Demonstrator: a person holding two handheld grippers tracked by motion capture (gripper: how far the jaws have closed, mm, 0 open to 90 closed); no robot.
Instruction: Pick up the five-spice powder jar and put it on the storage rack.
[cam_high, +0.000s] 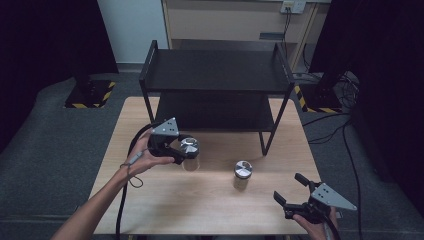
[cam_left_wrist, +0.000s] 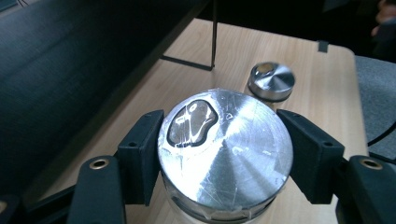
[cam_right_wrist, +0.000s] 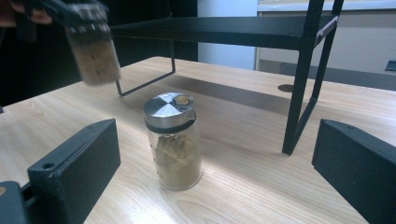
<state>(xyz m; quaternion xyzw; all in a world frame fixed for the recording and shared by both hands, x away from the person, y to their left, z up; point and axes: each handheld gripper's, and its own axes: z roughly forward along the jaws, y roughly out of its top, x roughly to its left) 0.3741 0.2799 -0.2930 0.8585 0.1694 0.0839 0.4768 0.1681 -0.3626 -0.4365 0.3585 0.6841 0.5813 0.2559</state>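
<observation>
Jaws of left gripper (cam_high: 181, 150) clamped on lid of spice jar (cam_left_wrist: 225, 149), held above worktop (cam_high: 210, 200) before black shelf rack (cam_high: 216, 75). Second jar (cam_right_wrist: 173, 140) stood on worktop, between right gripper's (cam_high: 292, 189) apart jaws.

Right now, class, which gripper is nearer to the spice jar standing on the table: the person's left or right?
Right, narrowly. The right gripper hovers open at the table's near edge, jaws aimed at the standing jar. The left gripper holds another jar lifted off the table, beside the black shelf.
</observation>
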